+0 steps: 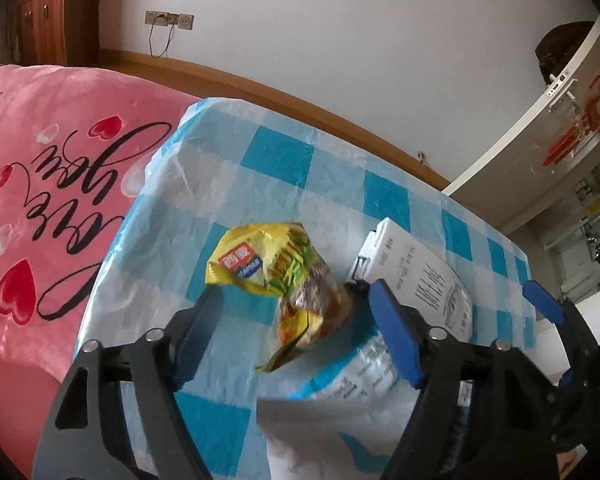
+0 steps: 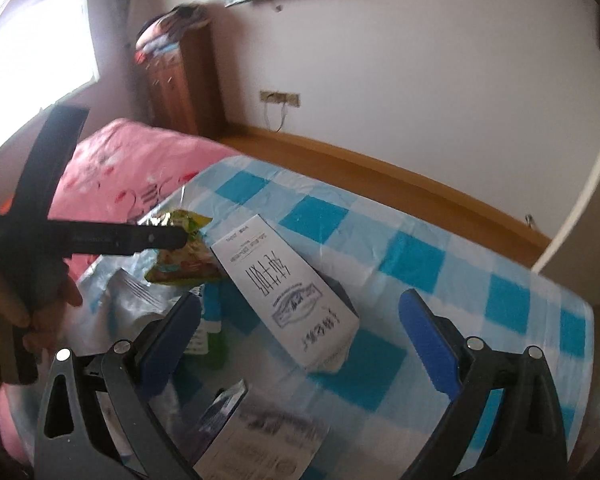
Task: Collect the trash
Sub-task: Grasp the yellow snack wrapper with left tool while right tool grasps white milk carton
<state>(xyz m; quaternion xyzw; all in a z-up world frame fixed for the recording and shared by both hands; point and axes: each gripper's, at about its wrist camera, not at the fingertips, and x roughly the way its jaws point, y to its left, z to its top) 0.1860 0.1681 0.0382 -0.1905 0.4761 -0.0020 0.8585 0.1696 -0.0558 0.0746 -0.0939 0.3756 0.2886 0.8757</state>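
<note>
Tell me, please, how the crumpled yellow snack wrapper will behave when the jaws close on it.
The yellow wrapper looks like thin, crinkled foil, so it will probably crush and flatten rather than resist. It seems empty, so likely very light. Its glossy surface may slip on the plastic checked tablecloth if it is only nudged.

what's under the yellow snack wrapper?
The yellow snack wrapper lies on the blue-checked tablecloth, its lower end over a white printed plastic bag. A white carton lies beside it. Anything directly beneath is covered.
</note>
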